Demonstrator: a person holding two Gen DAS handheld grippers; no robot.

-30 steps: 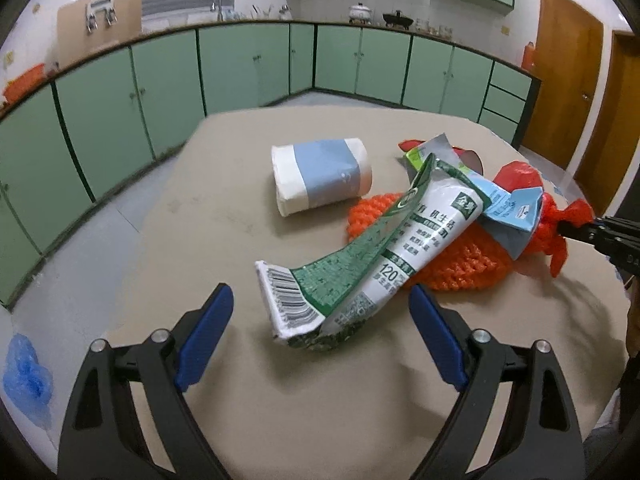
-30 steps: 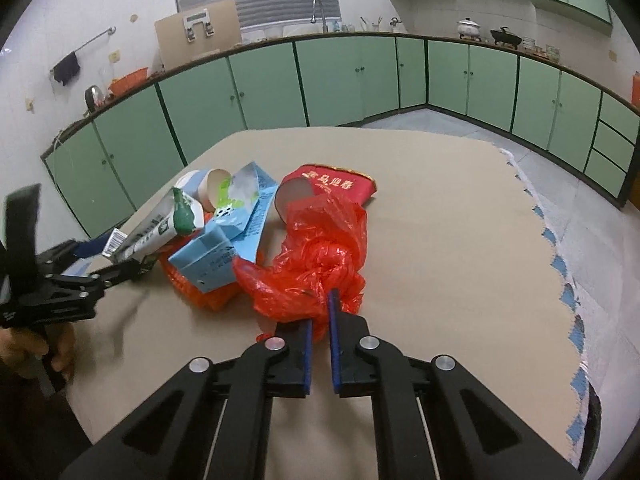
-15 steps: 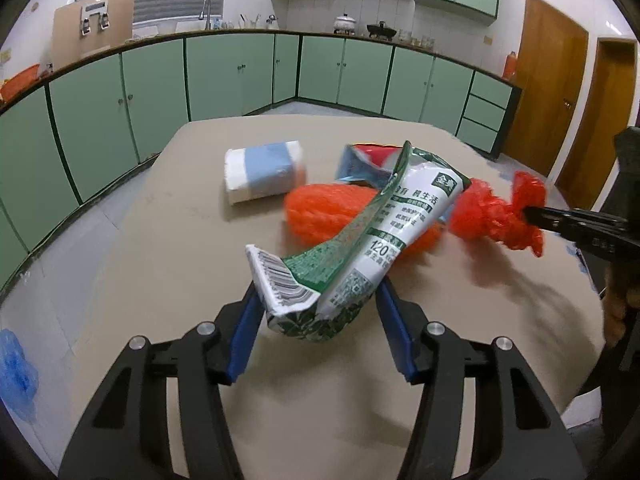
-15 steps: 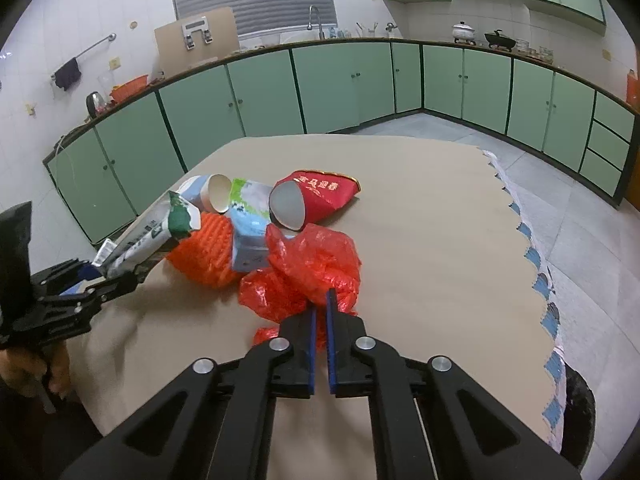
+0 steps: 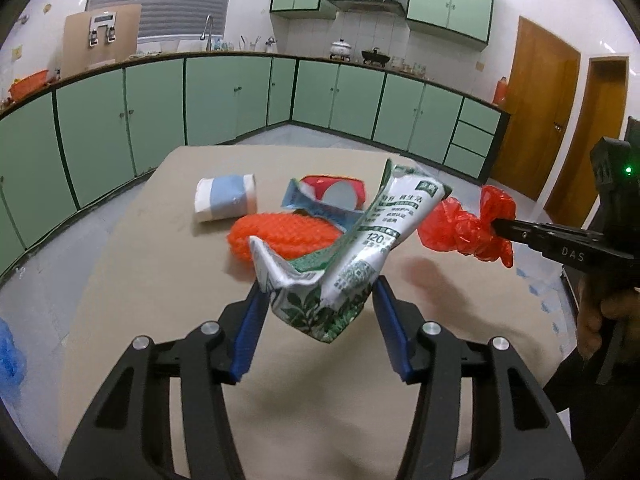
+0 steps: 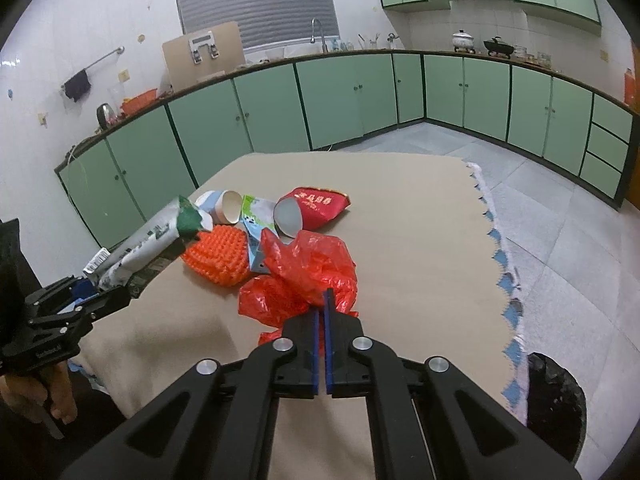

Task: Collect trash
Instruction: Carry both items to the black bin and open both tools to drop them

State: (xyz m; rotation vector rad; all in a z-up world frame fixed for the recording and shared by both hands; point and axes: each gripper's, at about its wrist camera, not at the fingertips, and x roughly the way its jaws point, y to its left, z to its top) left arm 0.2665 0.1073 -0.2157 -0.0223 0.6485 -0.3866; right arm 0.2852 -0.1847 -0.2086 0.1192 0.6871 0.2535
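**Two grips, one pile: trash lifted over a crowded table**

The left gripper [image 5: 316, 312] clamps the crumpled base of a green-and-white carton [image 5: 352, 248], raised clear of the table [image 5: 152, 280]. The right gripper [image 6: 321, 312], jaws pressed nearly together, pinches a red plastic bag [image 6: 308, 272]. The carton is gripped only at its crushed end, so it may pivot or slip out; the thin bag could tear or drag the orange mesh [image 6: 218, 256] beside it. A paper cup [image 5: 226, 198] and red packet [image 6: 316, 208] wait mid-table. Open tabletop lies ahead right; a dark bin [image 6: 556, 400] sits past the scalloped edge.
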